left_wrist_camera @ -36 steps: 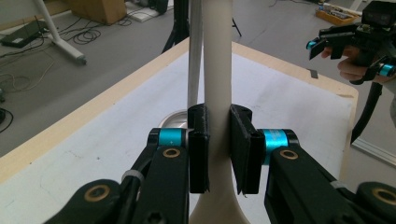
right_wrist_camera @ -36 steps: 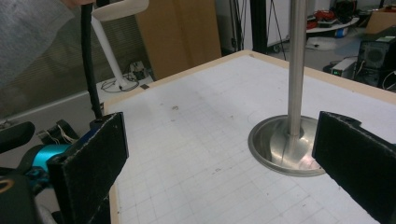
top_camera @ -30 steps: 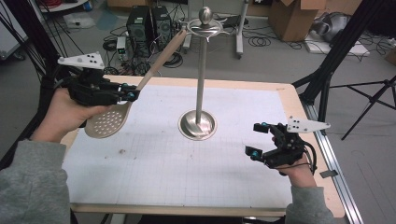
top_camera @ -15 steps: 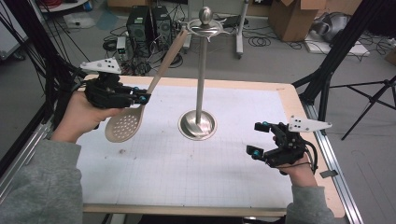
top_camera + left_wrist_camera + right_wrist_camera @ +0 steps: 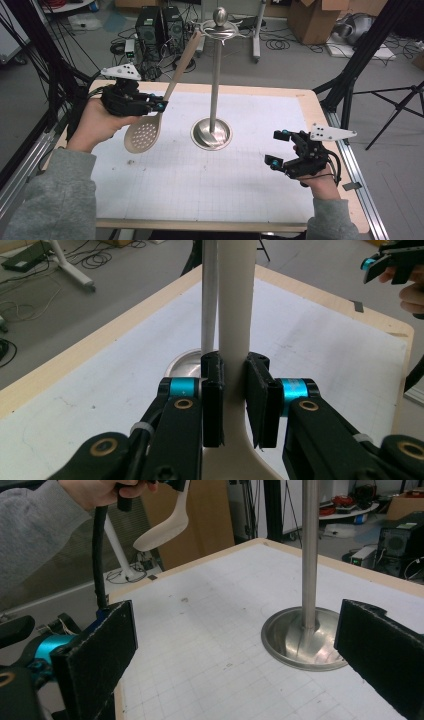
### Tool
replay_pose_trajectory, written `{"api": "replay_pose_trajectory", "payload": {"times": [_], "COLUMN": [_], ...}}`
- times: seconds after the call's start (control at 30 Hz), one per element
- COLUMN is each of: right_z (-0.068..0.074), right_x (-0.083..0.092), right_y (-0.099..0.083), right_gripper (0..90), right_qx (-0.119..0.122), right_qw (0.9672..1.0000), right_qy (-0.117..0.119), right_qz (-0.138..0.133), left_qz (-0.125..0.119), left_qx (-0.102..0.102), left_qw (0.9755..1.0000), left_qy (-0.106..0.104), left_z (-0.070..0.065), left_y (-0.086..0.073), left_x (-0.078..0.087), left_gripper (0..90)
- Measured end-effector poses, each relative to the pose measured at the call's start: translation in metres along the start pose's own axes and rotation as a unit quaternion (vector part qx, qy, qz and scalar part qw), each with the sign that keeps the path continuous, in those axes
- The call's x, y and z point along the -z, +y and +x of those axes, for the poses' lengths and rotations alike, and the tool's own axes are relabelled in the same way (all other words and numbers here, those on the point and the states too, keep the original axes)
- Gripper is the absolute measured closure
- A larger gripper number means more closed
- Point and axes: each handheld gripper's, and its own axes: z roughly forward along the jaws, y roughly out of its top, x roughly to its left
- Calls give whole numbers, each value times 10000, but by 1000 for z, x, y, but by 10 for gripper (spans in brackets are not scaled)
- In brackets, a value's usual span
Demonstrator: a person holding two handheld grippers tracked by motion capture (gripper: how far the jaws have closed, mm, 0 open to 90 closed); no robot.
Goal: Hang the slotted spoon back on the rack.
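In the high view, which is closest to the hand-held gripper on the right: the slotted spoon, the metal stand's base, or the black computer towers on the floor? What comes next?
From the right gripper:
1. Metal stand's base, on the mat to its left, nearest.
2. Slotted spoon, farther left, clamped in the left gripper.
3. Black computer towers, on the floor beyond the table's far edge, farthest.

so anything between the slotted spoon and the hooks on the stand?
Nothing visible. The left gripper clamps the slotted spoon by its handle, whose tip is already up beside the hook ring of the stand. The right gripper is open, off to the side.
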Motion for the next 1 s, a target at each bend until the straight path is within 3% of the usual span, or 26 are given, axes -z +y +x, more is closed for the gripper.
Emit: {"api": "replay_pose_trajectory", "payload": {"times": [1.0], "right_z": [2], "right_x": [1], "right_y": [2], "right_gripper": [23], "right_qx": [42], "right_qw": [10000], "right_qy": [36], "right_qz": [-38], "left_qz": [128], "left_qx": [147], "left_qw": [9998], "left_qy": [87], "left_z": [-7], "left_y": [8], "left_x": [-40], "left_gripper": [778]}}
